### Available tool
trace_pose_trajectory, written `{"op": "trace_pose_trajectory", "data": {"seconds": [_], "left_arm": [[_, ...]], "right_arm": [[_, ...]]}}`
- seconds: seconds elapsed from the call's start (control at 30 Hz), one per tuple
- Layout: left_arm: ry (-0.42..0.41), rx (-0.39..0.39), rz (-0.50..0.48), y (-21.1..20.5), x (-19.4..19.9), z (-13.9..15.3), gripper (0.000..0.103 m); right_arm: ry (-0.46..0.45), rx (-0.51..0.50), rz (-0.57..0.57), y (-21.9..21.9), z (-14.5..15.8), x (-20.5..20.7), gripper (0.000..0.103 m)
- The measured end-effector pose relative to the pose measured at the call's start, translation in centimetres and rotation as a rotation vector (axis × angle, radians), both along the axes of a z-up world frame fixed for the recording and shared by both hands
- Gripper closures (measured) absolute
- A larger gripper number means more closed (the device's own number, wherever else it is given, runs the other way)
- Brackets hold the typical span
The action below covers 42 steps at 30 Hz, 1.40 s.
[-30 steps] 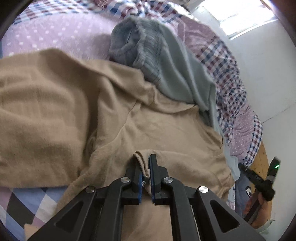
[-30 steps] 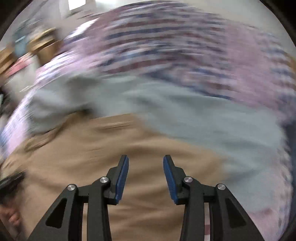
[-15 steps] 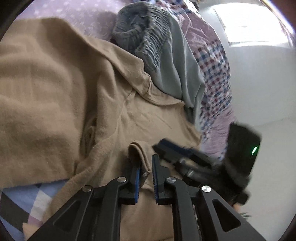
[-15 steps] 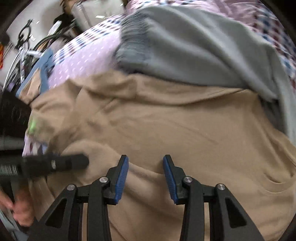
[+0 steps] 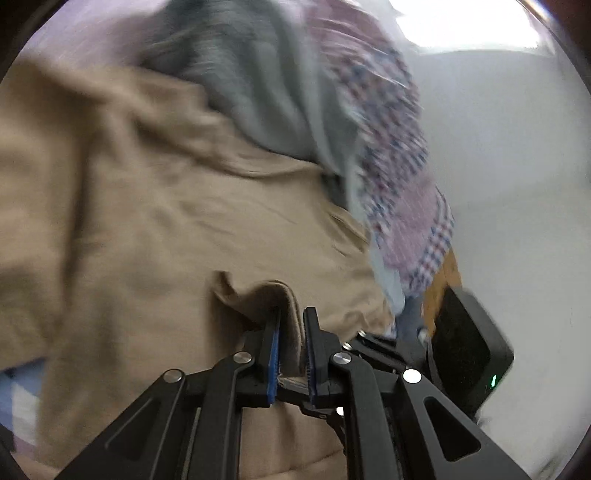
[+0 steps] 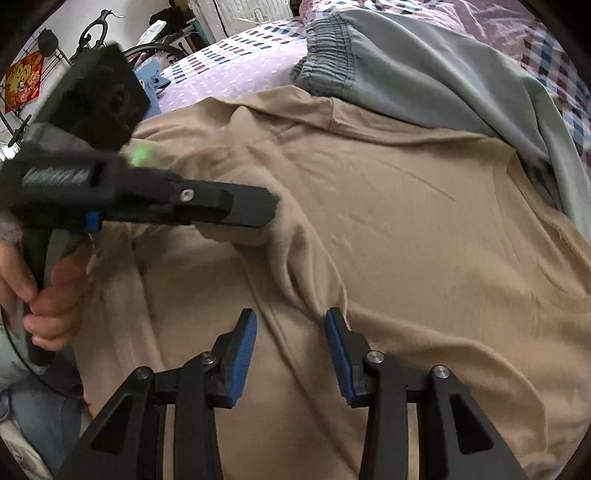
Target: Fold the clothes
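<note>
Your left claw (image 5: 291, 334) is pinching a raised fold of the tan garment (image 5: 155, 221) between its blue pads. Your right claw (image 6: 290, 347) is hovering with its jaws apart over a ridge of that cloth, gripping nothing. Only the right wrist view is showing your left hand (image 6: 44, 291) on the handle and the left claw's tip buried in the bunched fabric; the left wrist view is blurring. The tan garment is lying spread across the bed (image 6: 236, 62), reaching toward its near edge. Grey trousers (image 6: 424, 70) are overlapping its far edge, crowding that side. A bicycle (image 6: 96, 33) is standing beyond the bed.
</note>
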<state>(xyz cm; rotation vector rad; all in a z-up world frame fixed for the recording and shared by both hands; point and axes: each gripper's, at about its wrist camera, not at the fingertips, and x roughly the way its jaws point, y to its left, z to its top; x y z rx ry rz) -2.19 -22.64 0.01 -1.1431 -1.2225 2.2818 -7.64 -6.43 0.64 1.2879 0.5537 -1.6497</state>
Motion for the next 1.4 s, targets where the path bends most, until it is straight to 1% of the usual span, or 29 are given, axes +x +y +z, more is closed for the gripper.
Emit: {"op": "trace_pose_trajectory", "data": {"seconds": [0.03,0.07,0.13,0.17,0.23,0.3,0.37,0.5,0.6,0.67,0.73,0.8,0.9,0.93,1.07,1.1,1.13,1.17,1.2,1.3,1.4], "left_arm": [[0.059,-0.074,-0.049,1.4,0.1,1.4,0.095],[0.100,-0.118,-0.091,2.6,0.4,2.2,0.095],[0.163,-0.179,-0.167,4.9,0.9,3.5,0.095],[0.174,-0.208,-0.199,6.0,1.0,3.7,0.095],[0.169,-0.273,-0.259,8.5,1.1,3.6,0.095],[0.155,-0.354,-0.322,11.2,1.0,3.0,0.095],[0.135,-0.389,-0.365,12.9,0.9,2.3,0.095],[0.089,-0.386,-0.352,12.9,0.5,1.0,0.095],[0.063,-0.363,-0.329,12.2,0.1,0.4,0.095],[0.060,-0.349,-0.322,11.6,0.2,0.2,0.095],[0.059,-0.351,-0.321,11.6,0.2,0.1,0.095],[0.059,-0.357,-0.323,11.9,0.3,0.1,0.095],[0.056,-0.354,-0.323,11.9,0.2,0.0,0.095],[0.055,-0.352,-0.323,11.9,0.2,0.0,0.095],[0.055,-0.345,-0.320,11.6,0.2,0.1,0.095],[0.055,-0.343,-0.317,11.4,0.3,0.2,0.095],[0.054,-0.342,-0.315,11.3,0.3,0.2,0.095],[0.054,-0.340,-0.312,11.2,0.3,0.2,0.095],[0.053,-0.341,-0.307,11.0,0.4,0.3,0.095],[0.051,-0.323,-0.273,9.7,0.4,0.5,0.095],[0.051,-0.264,-0.183,6.8,0.5,0.9,0.095]], "right_arm": [[0.004,-0.029,-0.038,1.1,0.8,-0.5,0.062],[0.009,-0.063,-0.081,2.4,1.8,-1.0,0.062],[0.000,-0.164,-0.210,5.9,3.8,-2.3,0.062],[0.005,-0.201,-0.265,7.4,4.6,-2.7,0.062],[0.011,-0.242,-0.353,9.2,6.1,-3.5,0.059],[0.006,-0.243,-0.378,10.1,6.4,-3.0,0.058],[0.000,-0.240,-0.399,10.8,6.5,-2.5,0.057],[-0.037,-0.219,-0.420,11.4,6.2,-2.2,0.057],[-0.078,-0.220,-0.465,11.7,4.9,-2.8,0.057],[-0.137,-0.243,-0.506,12.3,4.0,-3.1,0.057],[-0.189,-0.262,-0.536,12.7,3.2,-3.2,0.057],[-0.219,-0.310,-0.534,12.9,3.3,-2.9,0.056],[-0.204,-0.325,-0.516,12.5,4.1,-2.4,0.056],[-0.207,-0.320,-0.510,12.2,4.1,-2.4,0.056],[-0.201,-0.205,-0.516,10.3,2.7,-2.8,0.056],[-0.193,-0.182,-0.519,9.8,2.4,-3.0,0.057],[-0.188,-0.177,-0.511,9.2,2.4,-3.0,0.064],[-0.174,-0.178,-0.503,8.6,2.6,-3.0,0.075],[-0.159,-0.180,-0.494,8.1,2.9,-2.9,0.103],[-0.118,-0.194,-0.476,6.4,4.3,-2.8,0.102],[-0.083,-0.204,-0.466,4.0,5.8,-3.3,0.102]]}}
